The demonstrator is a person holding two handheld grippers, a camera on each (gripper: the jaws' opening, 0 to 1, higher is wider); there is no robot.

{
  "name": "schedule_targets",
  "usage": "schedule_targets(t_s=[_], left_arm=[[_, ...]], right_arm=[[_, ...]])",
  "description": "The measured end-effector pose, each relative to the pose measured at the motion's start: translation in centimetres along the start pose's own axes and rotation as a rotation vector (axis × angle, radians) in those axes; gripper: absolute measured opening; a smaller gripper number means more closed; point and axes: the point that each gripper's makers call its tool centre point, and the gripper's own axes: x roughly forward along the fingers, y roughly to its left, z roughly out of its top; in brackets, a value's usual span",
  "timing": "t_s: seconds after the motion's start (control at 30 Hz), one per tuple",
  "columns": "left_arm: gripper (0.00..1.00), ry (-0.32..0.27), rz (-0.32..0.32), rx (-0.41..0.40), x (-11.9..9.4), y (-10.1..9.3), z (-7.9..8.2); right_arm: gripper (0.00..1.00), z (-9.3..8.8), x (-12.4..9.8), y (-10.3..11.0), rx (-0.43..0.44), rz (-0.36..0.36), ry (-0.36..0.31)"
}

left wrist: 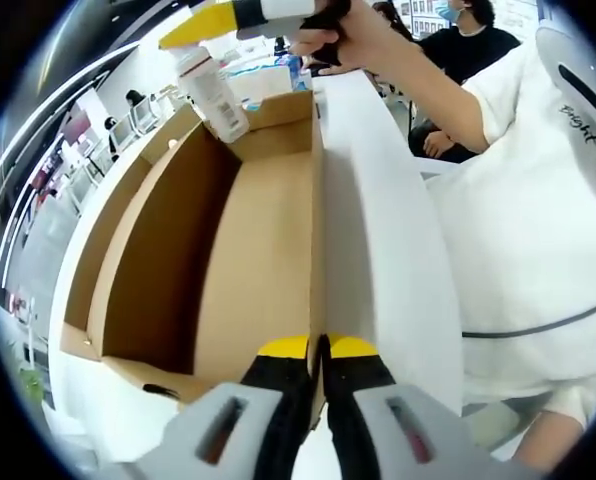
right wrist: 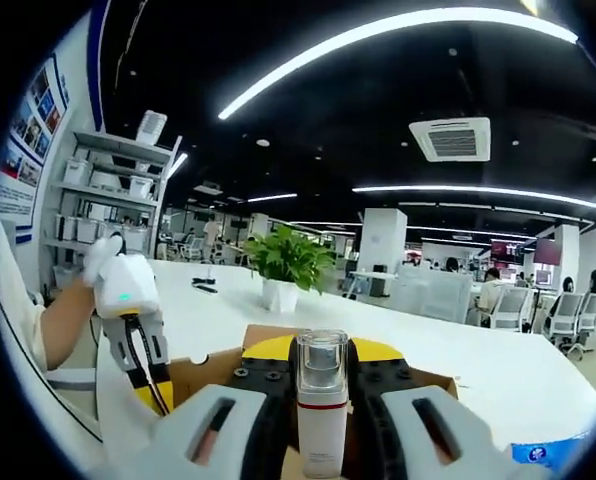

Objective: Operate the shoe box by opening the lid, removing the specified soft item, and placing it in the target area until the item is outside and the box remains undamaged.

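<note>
Open shoe box [left wrist: 228,250] on white tabletop [left wrist: 378,250], its near wall pinched by the clenched left gripper [left wrist: 318,350]; right gripper [right wrist: 323,385], grasping the bottle [right wrist: 321,410], holds it above the box, placement pending.

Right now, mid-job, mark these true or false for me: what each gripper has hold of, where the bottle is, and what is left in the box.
1. The right gripper is shut on a bottle. True.
2. The left gripper is wide open above the box. False: it is shut on the near edge of the cardboard box.
3. The bottle still lies flat on the box floor. False: in the left gripper view it hangs tilted over the box's far end, held by the right gripper.
4. The visible box floor is bare cardboard. True.
5. A potted plant stands on the white table. True.
</note>
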Motion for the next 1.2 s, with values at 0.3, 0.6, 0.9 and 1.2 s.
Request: schedule_targets(t_s=[0.3, 0.6, 0.9, 1.2], left_arm=[[0.03, -0.002, 0.003, 0.002, 0.0, 0.0, 0.0], [0.03, -0.003, 0.004, 0.003, 0.0, 0.0, 0.0], [0.03, -0.002, 0.007, 0.003, 0.0, 0.1, 0.0], [0.03, -0.001, -0.002, -0.014, 0.0, 0.1, 0.0]], right_arm=[[0.18, 1.8, -1.3, -0.5, 0.015, -0.010, -0.041], [0.18, 1.8, -2.5, -2.0, 0.062, -0.040, -0.044], [0.18, 2.0, -3.4, -2.7, 0.081, -0.041, -0.068], [0.18, 2.0, -3.9, -3.3, 0.096, -0.053, -0.075]])
